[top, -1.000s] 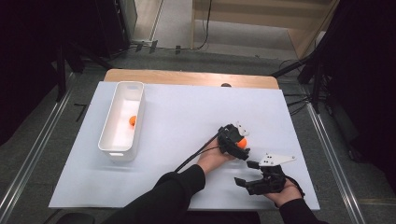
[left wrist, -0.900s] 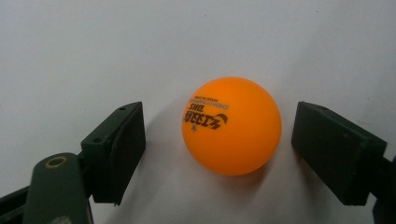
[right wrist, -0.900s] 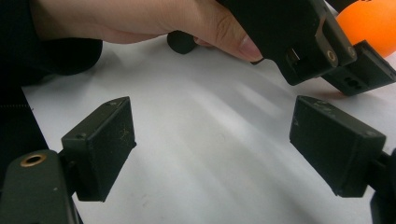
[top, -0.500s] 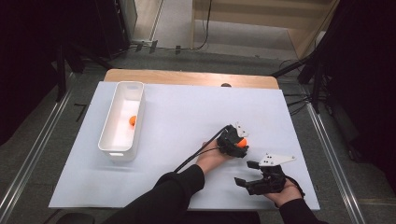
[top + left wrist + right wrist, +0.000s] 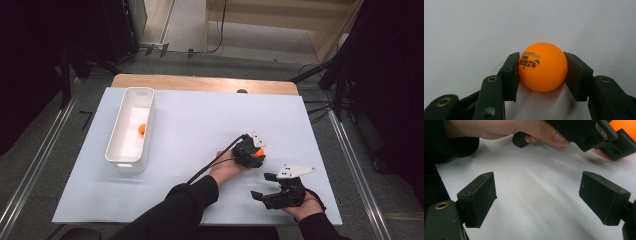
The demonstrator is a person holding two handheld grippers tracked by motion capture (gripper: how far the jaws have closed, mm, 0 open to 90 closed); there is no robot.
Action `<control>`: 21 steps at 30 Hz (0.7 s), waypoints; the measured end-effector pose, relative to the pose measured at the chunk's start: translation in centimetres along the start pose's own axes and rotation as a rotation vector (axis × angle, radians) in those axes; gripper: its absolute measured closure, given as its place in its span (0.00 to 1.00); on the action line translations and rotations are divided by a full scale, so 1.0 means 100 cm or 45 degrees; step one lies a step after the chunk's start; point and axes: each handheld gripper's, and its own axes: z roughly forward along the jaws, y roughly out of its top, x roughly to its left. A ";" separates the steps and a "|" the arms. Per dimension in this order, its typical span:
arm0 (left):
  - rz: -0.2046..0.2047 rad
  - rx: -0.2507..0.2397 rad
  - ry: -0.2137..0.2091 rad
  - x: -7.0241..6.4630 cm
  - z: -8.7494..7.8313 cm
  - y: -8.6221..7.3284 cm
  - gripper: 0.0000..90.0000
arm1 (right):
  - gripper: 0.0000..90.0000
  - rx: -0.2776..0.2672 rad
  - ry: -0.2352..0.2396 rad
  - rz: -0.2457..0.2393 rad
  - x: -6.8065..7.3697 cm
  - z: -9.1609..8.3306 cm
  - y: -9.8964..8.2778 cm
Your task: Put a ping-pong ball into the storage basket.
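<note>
Ball gripped, ready to go to the bin

Right of the white bin, which seems to hold another orange ball, the left gripper has just closed on the orange ball; next, lift it binward. The right gripper gapes wide, empty.

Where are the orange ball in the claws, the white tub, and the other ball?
Held orange ball (image 5: 541,66), left gripper view, its front face.
White tub (image 5: 114,155), high view, its left rim.
Second orange ball (image 5: 142,129), high view, its top, inside the tub.
</note>
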 end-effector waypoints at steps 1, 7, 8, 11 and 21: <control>0.005 0.004 -0.003 0.001 0.000 0.000 0.55 | 0.14 0.000 0.001 0.001 0.000 0.000 0.000; 0.009 0.005 -0.026 0.003 -0.001 0.000 0.56 | 0.14 0.001 0.004 -0.002 0.000 0.000 0.000; 0.010 0.014 -0.030 0.004 -0.002 0.001 0.56 | 0.14 0.001 0.004 -0.002 0.000 0.000 0.000; -0.008 0.012 -0.042 0.006 -0.005 0.002 0.56 | 0.14 0.000 0.003 -0.001 0.000 0.000 0.000; -0.044 0.002 -0.103 0.012 -0.019 0.010 0.56 | 0.14 0.000 0.003 -0.007 0.000 0.001 0.000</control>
